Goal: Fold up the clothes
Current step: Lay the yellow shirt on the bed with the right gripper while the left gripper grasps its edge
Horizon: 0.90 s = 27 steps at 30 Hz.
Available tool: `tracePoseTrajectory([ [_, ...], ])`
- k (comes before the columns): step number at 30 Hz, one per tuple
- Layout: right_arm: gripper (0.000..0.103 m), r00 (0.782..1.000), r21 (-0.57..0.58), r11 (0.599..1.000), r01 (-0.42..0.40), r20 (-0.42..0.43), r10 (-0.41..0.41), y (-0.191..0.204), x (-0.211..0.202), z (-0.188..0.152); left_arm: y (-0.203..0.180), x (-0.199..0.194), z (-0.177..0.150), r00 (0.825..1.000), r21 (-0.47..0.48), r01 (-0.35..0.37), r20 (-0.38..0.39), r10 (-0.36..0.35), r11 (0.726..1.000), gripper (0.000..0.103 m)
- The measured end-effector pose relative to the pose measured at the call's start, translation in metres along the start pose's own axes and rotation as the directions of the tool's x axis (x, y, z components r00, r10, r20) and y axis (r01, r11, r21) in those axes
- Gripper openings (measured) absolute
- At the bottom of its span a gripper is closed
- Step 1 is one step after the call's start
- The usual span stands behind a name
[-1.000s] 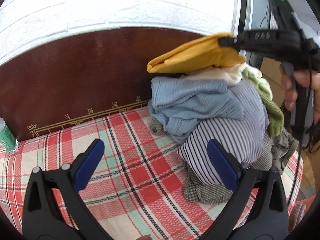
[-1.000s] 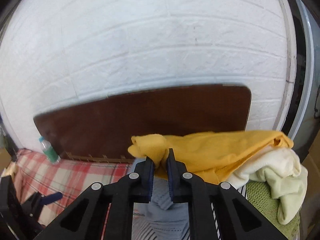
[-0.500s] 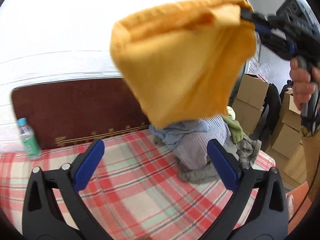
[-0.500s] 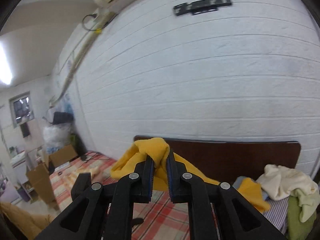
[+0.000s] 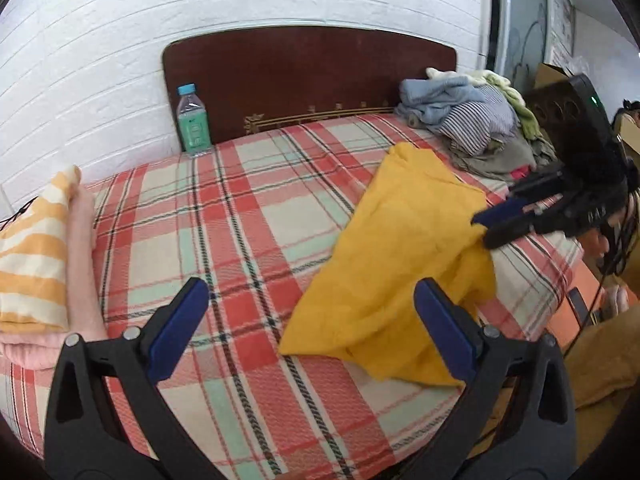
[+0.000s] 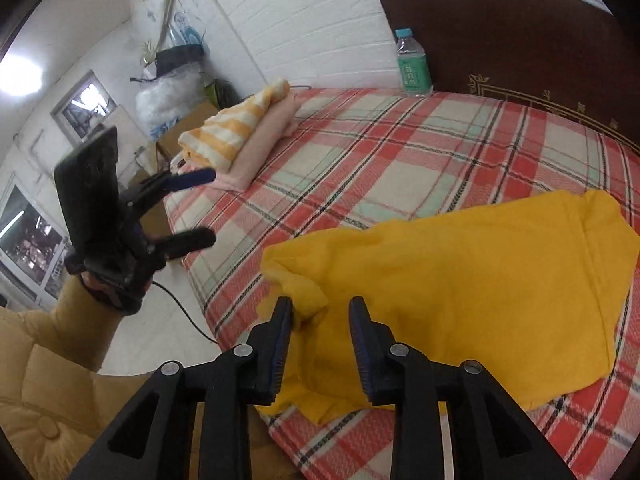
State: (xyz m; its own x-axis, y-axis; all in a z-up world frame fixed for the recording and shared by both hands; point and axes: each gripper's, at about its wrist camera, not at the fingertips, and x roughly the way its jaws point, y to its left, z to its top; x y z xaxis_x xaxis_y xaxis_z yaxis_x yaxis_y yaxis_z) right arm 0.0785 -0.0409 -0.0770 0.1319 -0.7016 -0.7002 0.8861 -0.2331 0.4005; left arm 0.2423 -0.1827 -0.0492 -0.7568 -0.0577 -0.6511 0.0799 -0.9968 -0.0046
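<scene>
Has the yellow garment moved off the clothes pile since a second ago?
Yes. The yellow garment has come off the unfolded pile by the headboard and now lies on the plaid bedspread, nearer the bed's front edge.

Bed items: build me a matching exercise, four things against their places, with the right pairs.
Things:
1 yellow garment
2 water bottle
3 striped folded stack
4 unfolded clothes pile

Places:
A against the headboard's left end
B far right corner by the headboard
C spread on the blanket near the front edge
D left edge of the bed

Pairs: 1-C, 2-A, 3-D, 4-B
</scene>
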Motion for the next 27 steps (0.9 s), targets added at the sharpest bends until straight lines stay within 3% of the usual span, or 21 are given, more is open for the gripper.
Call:
tracePoseTrajectory([
  [3,0.042,0.995,0.094,0.992,0.082,0.047,-0.087,-0.030,-0.023,-0.016,-0.034,0.009,-0.004,0.998,0.118,0.067,-0.012,-0.066,0.991,0.103],
  [5,0.042,0.990,0.155,0.980,0.124,0.047,-0.133,-0.045,-0.031,-0.029,-0.059,0.023,-0.006,0.997,0.218,0.078,-0.033,-0.073,0.973,0.103],
  [10,0.043,0.967,0.243,0.940,0.241,0.017,-0.252,-0.072,-0.039,-0.056,-0.092,0.057,-0.017,0.990,0.341,0.120,-0.112,-0.087,0.932,0.103],
  [15,0.044,0.982,0.299,0.936,0.185,-0.014,-0.190,-0.087,-0.022,-0.070,-0.092,0.063,-0.037,0.980,0.383,0.158,-0.174,-0.097,0.910,0.100],
  [16,0.044,0.985,0.303,0.938,0.166,-0.018,-0.169,-0.088,-0.016,-0.069,-0.090,0.066,-0.040,0.979,0.383,0.152,-0.186,-0.085,0.911,0.096],
  [17,0.043,0.988,0.306,0.940,0.149,-0.017,-0.151,-0.088,-0.010,-0.068,-0.088,0.070,-0.042,0.976,0.375,0.153,-0.204,-0.080,0.914,0.086],
  [19,0.031,0.989,0.306,0.941,0.141,-0.012,-0.144,-0.090,-0.001,-0.066,-0.082,0.078,-0.044,0.963,0.326,0.185,-0.247,-0.106,0.927,0.071],
  [21,0.010,0.988,0.317,0.937,0.147,0.004,-0.156,-0.094,-0.001,-0.065,-0.078,0.080,-0.043,0.958,0.293,0.198,-0.258,-0.122,0.935,0.056],
  [22,0.009,0.987,0.327,0.934,0.147,0.013,-0.159,-0.096,-0.002,-0.065,-0.075,0.080,-0.042,0.958,0.281,0.199,-0.258,-0.126,0.939,0.053],
  [24,0.006,0.988,0.337,0.933,0.127,0.046,-0.151,-0.097,-0.012,-0.061,-0.071,0.081,-0.040,0.957,0.258,0.203,-0.259,-0.135,0.945,0.033],
  [27,0.006,0.982,0.305,0.947,0.106,0.116,-0.147,-0.087,-0.030,-0.041,-0.049,0.079,-0.025,0.959,0.165,0.200,-0.237,-0.158,0.966,0.023],
])
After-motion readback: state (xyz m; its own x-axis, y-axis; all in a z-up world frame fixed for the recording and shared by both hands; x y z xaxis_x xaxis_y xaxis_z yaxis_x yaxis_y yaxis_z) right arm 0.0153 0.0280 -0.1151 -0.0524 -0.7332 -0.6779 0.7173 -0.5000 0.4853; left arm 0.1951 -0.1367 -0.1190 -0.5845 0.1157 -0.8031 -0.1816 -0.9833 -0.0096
